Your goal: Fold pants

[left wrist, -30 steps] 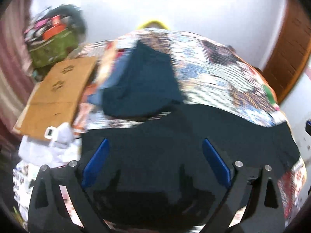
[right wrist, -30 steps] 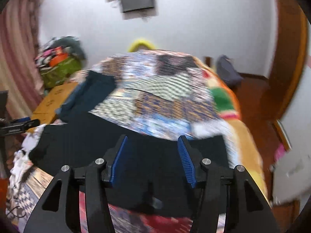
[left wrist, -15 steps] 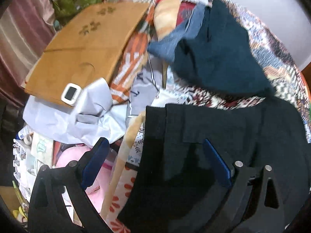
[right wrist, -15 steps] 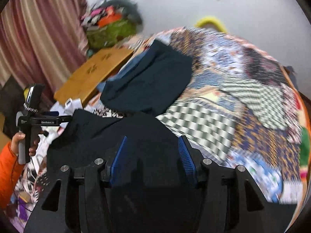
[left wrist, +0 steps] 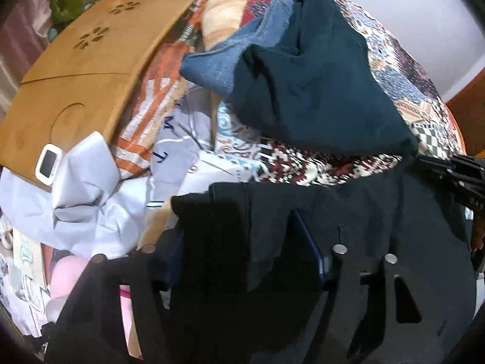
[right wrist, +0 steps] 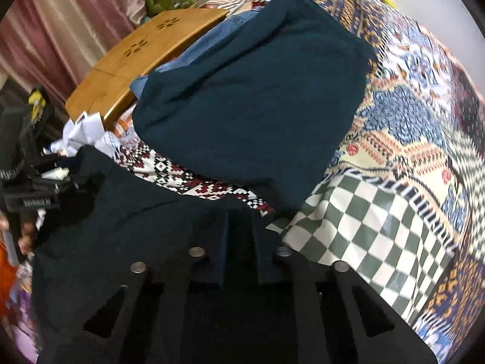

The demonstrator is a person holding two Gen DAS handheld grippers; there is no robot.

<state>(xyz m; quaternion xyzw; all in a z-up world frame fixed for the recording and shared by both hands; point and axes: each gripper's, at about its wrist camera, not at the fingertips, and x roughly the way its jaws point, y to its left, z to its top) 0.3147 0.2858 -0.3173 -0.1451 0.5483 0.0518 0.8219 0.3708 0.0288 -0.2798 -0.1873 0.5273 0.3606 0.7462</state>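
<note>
Since both cameras sit so low over the cloth, a lot of what you'd want to check is lost: the black pants (left wrist: pixel 379 212) blend right into the black gripper bodies, and their lower end runs off the bottom of both views, so you can't tell how the legs lie. Your left gripper (left wrist: pixel 245 261) has one blue pad showing on the right side; the other is half buried behind a dark fold, and honestly it's hard to say if either pad presses the fabric yet. Its jaws are closing, with the pants' edge between them. Your right gripper (right wrist: pixel 239 239) is pinched down narrow, pads nearly together, clamped on the pants' top edge where it meets the checkered part of the quilt (right wrist: pixel 379 218).

The pants themselves look plain black, flat-ish, spread across the near side of the patchwork bed, with a seam line and one raised corner over on the left wrist view.

Just behind them sits a dark teal garment (right wrist: pixel 251 97) lying on top of a piece of blue denim (left wrist: pixel 230 60). Beside that there's a wooden lap tray (left wrist: pixel 81 69) with a small white gadget (left wrist: pixel 48 163) on its corner, touching crumpled pale cloth (left wrist: pixel 88 194).
</note>
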